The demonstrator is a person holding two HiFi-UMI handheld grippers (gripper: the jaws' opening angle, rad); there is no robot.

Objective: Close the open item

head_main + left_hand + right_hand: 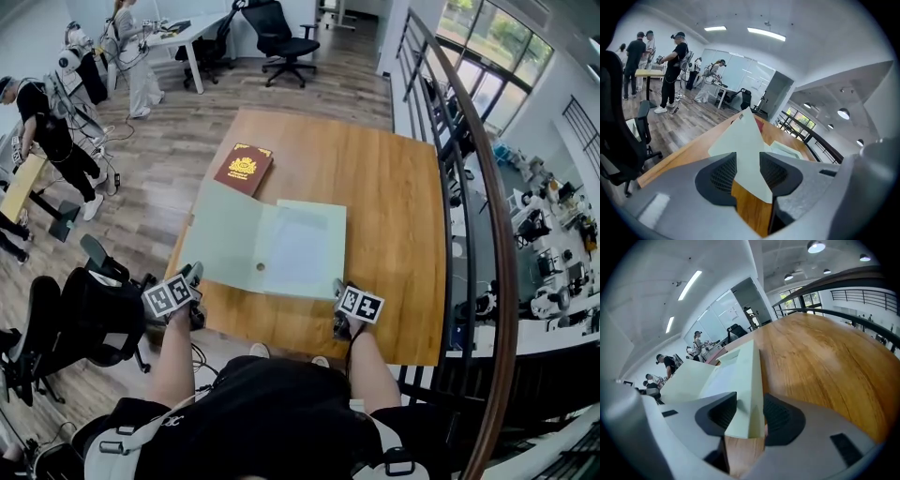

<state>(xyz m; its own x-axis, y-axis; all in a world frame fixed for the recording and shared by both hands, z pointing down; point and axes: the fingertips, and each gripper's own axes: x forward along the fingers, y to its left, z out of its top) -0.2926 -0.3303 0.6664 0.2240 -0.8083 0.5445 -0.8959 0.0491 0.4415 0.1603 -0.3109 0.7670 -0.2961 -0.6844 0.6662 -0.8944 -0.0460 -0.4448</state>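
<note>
Head view: open folder on table, just ahead of tongs. Left tongs apart around cover corner; right tongs apart around thick folder edge.

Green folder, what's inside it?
The open folder holds a pale sheet in its right half; nothing lies on its left side. Whatever is under the sheet is covered.
</note>
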